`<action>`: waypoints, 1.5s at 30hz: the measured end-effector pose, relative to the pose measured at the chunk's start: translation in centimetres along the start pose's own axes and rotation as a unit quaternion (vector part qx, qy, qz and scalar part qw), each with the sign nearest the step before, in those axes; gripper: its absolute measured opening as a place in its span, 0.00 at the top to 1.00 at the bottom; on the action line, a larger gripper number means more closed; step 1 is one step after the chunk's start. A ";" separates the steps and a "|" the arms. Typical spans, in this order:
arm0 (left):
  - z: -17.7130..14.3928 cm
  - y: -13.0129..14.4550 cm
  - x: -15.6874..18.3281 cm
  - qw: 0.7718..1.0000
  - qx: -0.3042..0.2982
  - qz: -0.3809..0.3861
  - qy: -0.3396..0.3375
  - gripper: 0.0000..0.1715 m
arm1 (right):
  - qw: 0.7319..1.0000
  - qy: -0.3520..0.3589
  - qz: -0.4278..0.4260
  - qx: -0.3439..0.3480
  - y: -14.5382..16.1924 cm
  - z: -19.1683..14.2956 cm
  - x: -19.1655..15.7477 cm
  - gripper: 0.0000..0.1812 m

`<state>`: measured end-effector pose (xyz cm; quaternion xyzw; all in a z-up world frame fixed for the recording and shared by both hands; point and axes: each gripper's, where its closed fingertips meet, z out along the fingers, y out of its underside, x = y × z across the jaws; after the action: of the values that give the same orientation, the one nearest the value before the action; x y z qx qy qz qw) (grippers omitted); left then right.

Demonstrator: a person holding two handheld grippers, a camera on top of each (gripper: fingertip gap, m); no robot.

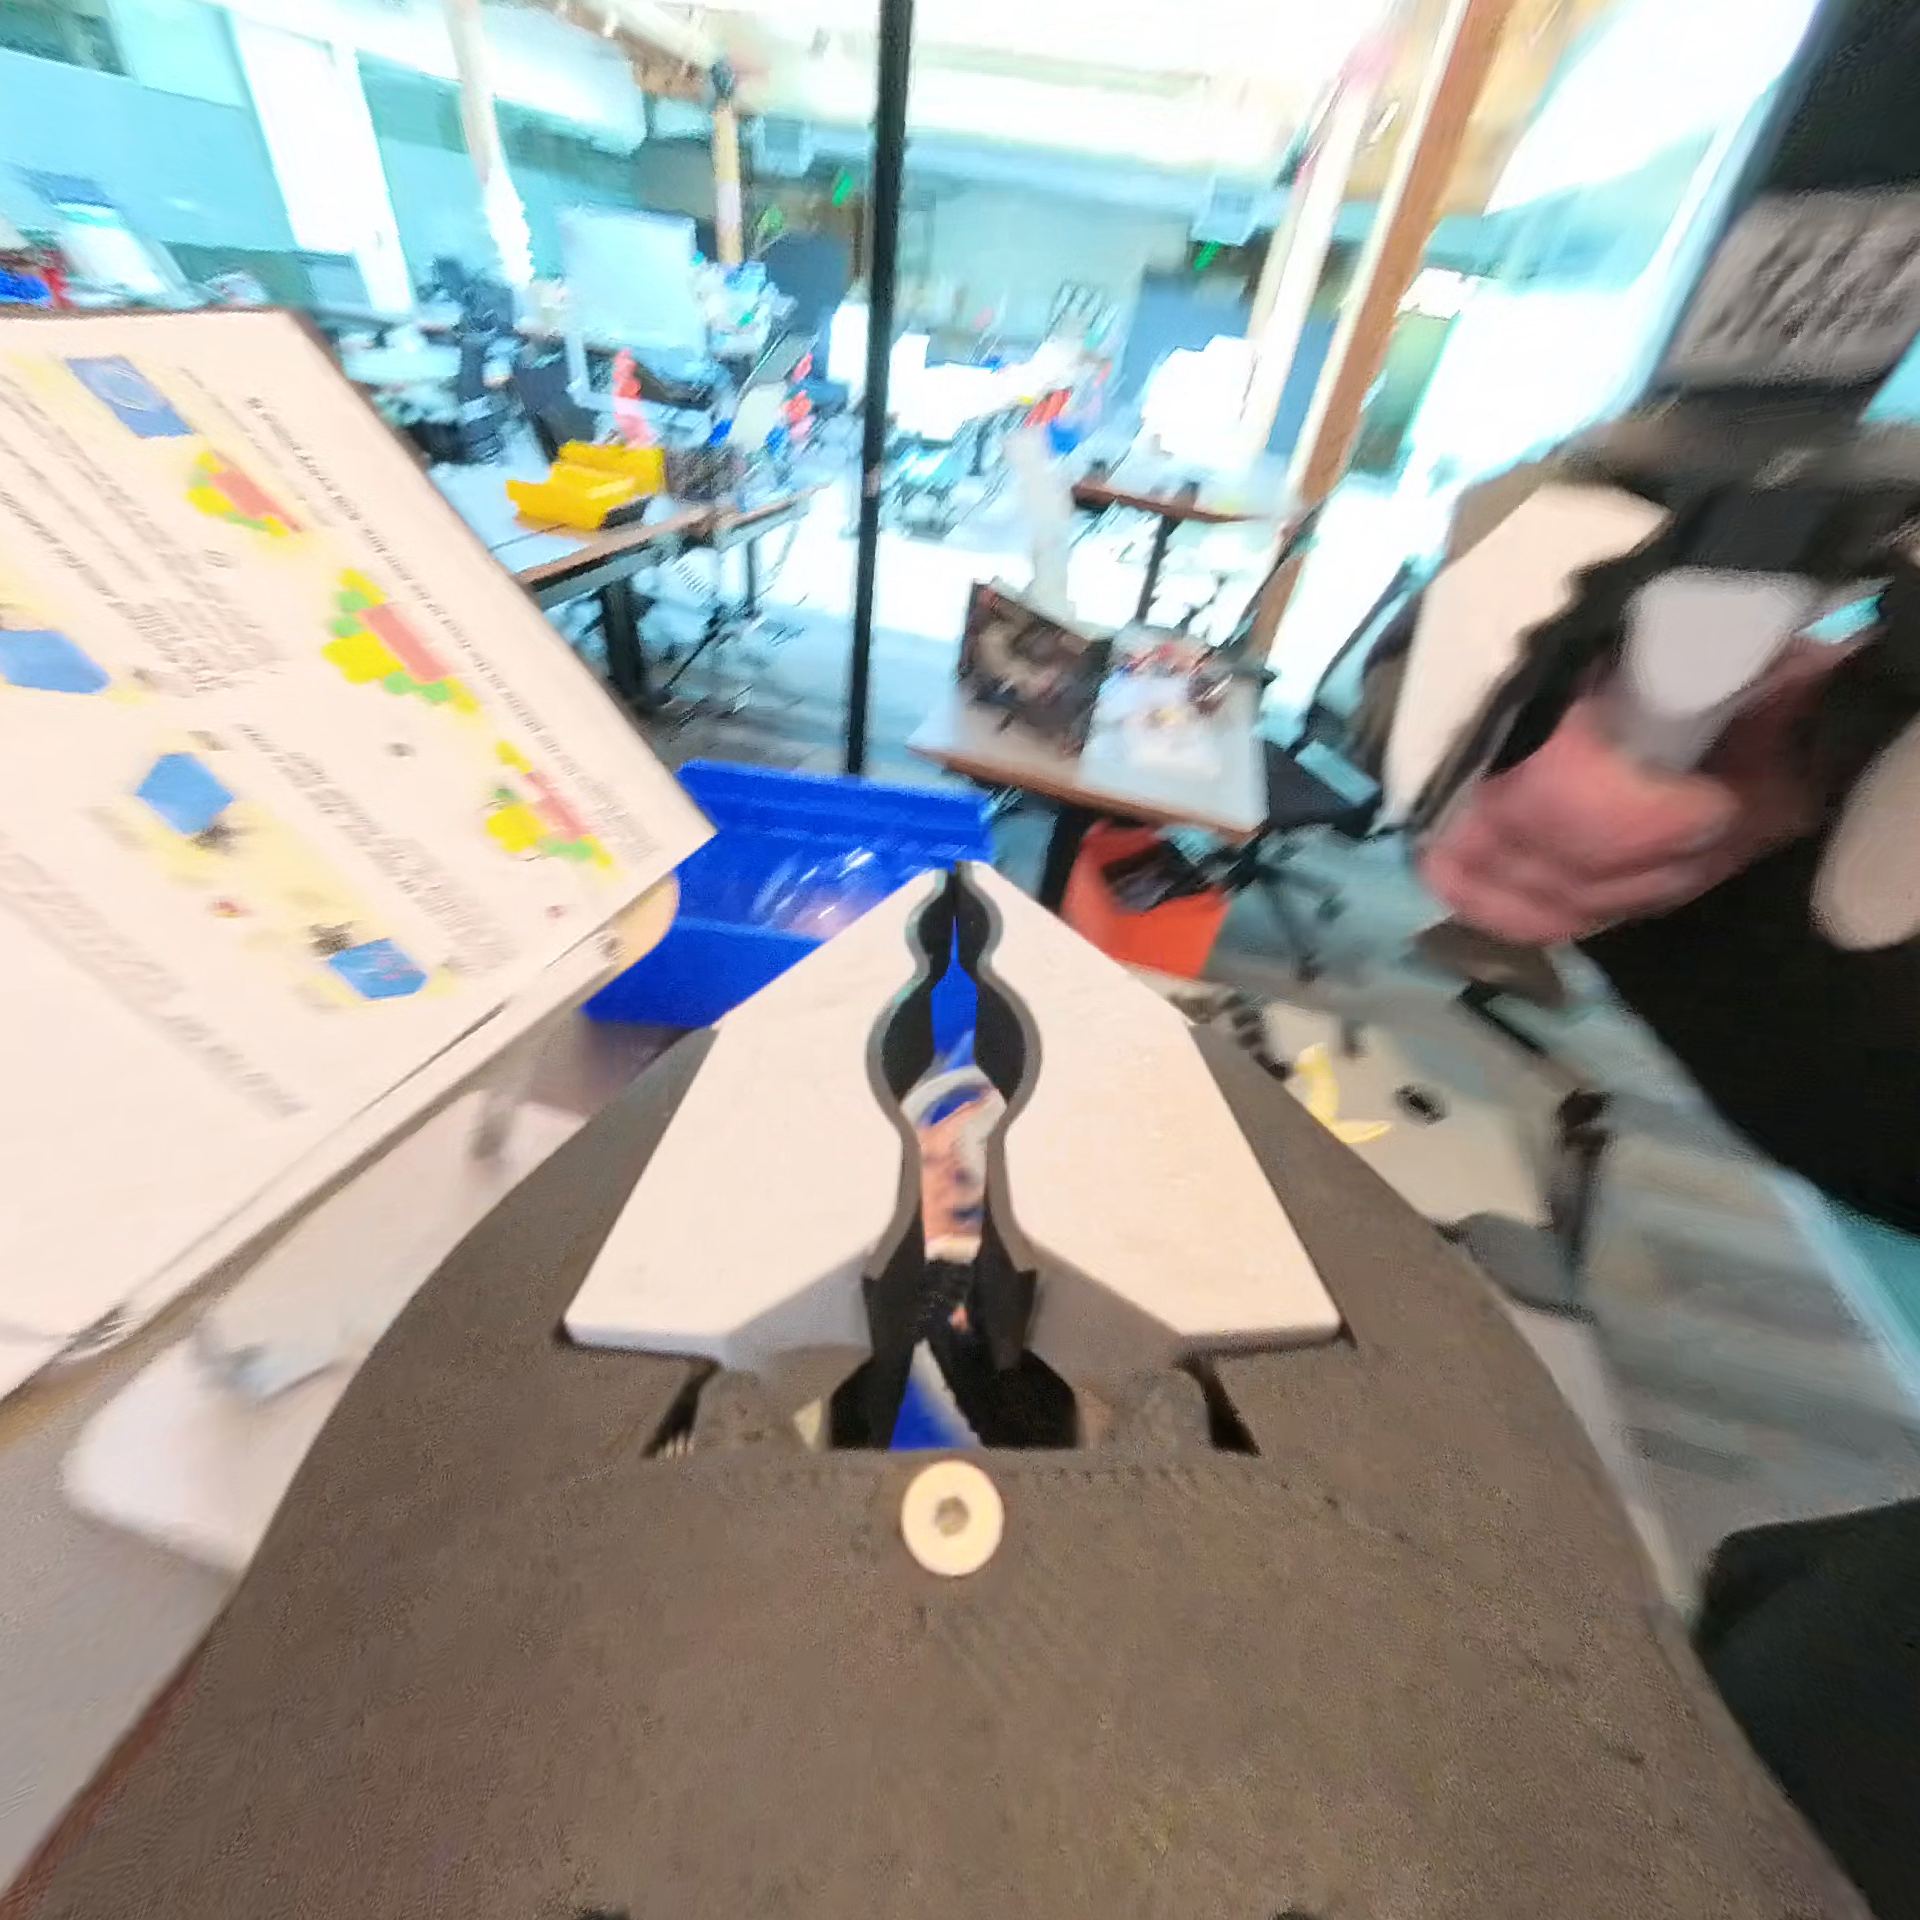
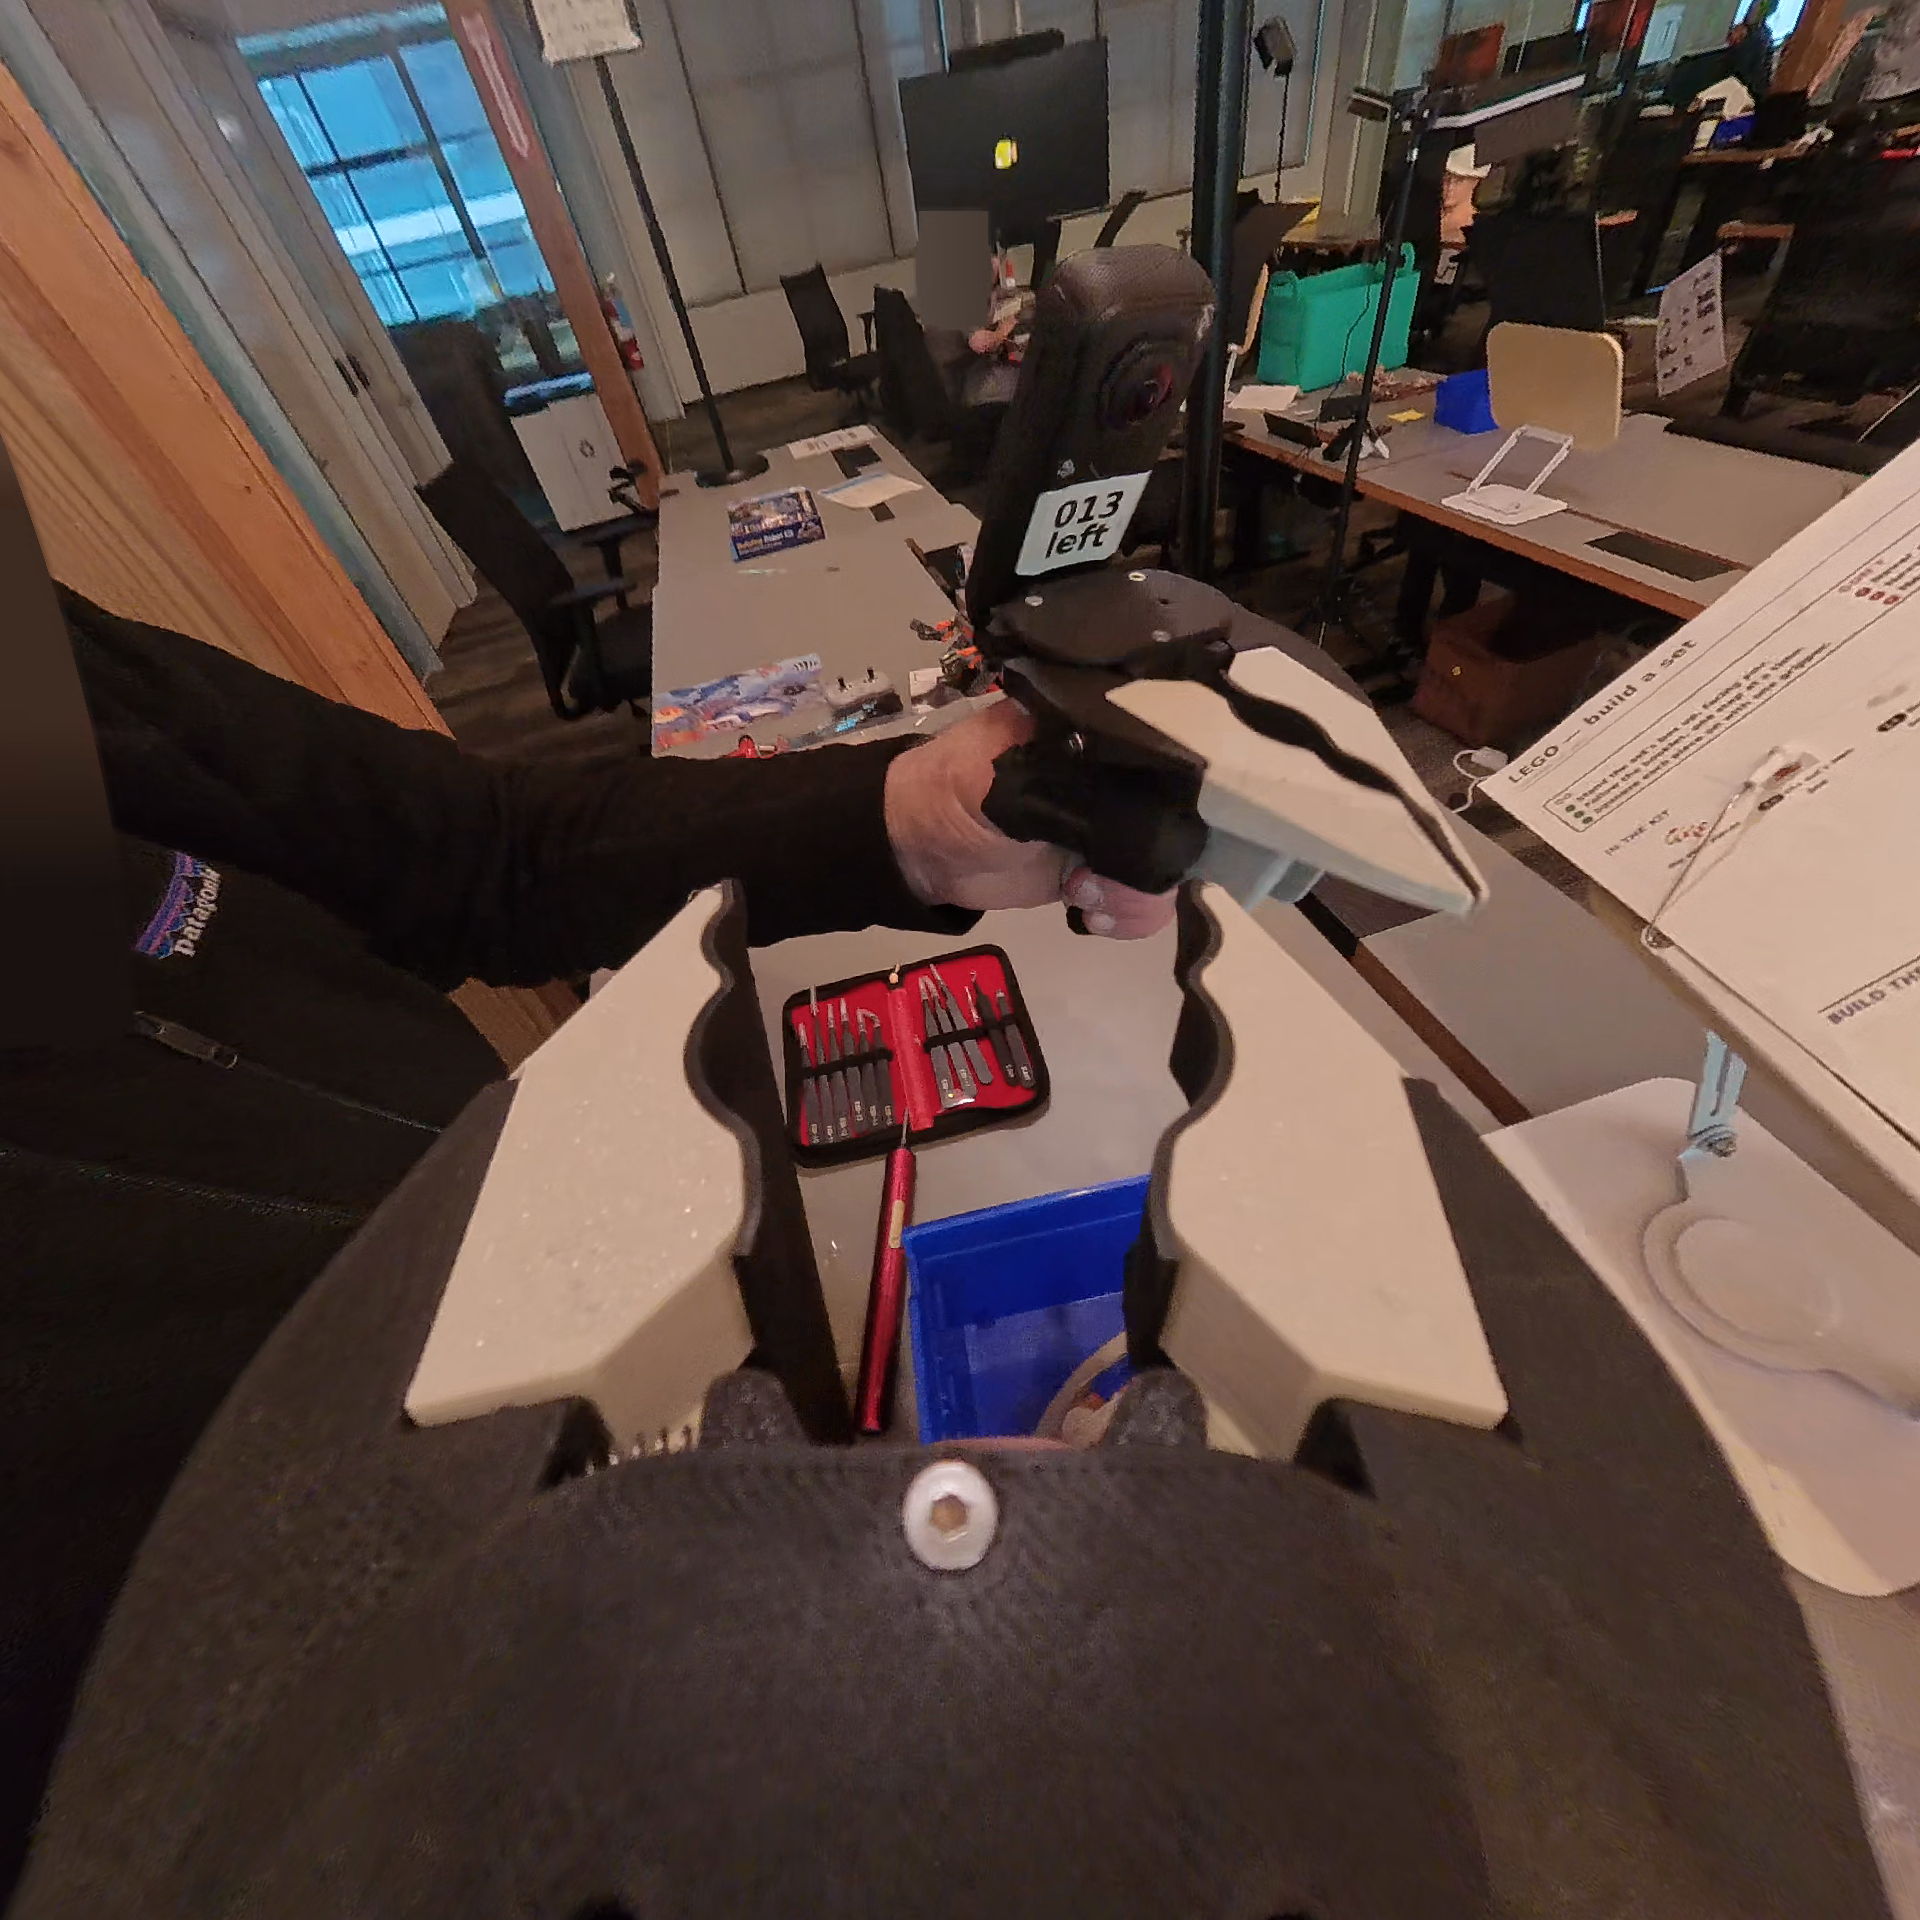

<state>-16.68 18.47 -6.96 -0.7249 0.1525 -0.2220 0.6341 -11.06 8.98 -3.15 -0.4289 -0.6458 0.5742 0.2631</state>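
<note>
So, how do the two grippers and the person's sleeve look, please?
Each gripper has a rough black body with a pale bolt head in the middle and two off-white fingers whose inner edges are wavy with black lining. The left gripper carries a black camera with a white sticker. The sleeve is black, and the black jacket has a small chest logo.

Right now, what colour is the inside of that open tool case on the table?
Red, with dark tools strapped in; the case shows best in the right wrist view.

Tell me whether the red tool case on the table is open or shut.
Open. The red tool case lies spread flat, both halves up, with tweezers showing in its elastic loops.
</note>
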 end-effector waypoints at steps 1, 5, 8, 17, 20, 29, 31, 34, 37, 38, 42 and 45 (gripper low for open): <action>-0.3 -0.7 0.9 0.999 0.026 -0.015 0.031 1.00 | 1.000 0.003 0.004 0.007 0.2 -0.4 -0.3 0.56; -0.7 -1.2 3.0 0.996 0.050 -0.016 0.070 0.83 | 0.999 0.034 0.001 0.018 1.8 -2.2 -1.2 0.55; -1.4 0.2 3.7 0.998 0.027 0.033 0.048 1.00 | 0.997 0.083 -0.002 0.003 4.3 -4.3 -1.1 0.60; -1.5 12.2 5.3 0.982 -0.175 0.064 0.003 0.73 | 0.969 0.230 0.000 -0.093 14.2 -10.7 1.0 0.93; -0.1 14.3 5.4 0.979 -0.196 0.061 -0.012 0.67 | 0.964 0.243 0.026 -0.107 16.1 -11.3 2.3 0.82; 1.3 17.5 5.9 0.964 -0.251 0.077 -0.053 0.74 | 0.958 0.229 0.008 -0.171 19.8 -10.9 3.3 0.79; 0.3 17.9 5.4 0.966 -0.242 0.050 -0.068 0.76 | 0.956 0.239 0.018 -0.172 20.4 -12.3 3.6 0.77; -1.2 18.3 5.1 0.970 -0.229 0.016 -0.076 0.80 | 0.954 0.252 0.057 -0.152 21.4 -15.3 3.8 0.79; -1.2 18.8 5.4 0.972 -0.224 -0.010 -0.070 0.82 | 0.950 0.263 0.089 -0.142 22.9 -17.7 4.0 0.79; -1.0 18.9 5.6 0.972 -0.225 -0.008 -0.069 0.82 | 0.952 0.257 0.098 -0.134 23.1 -17.8 3.9 0.77; 1.1 18.6 8.4 0.971 -0.237 0.031 -0.028 0.78 | 0.964 0.208 0.118 -0.118 23.6 -15.9 3.0 0.70; 2.6 18.6 10.4 0.962 -0.257 0.088 -0.002 0.77 | 0.968 0.162 0.144 -0.124 24.8 -13.1 2.4 0.66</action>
<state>-5.37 12.67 -24.26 -0.8476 0.2662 -0.1178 0.4437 4.92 17.16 -24.83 -0.6339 -0.5921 0.4443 0.2238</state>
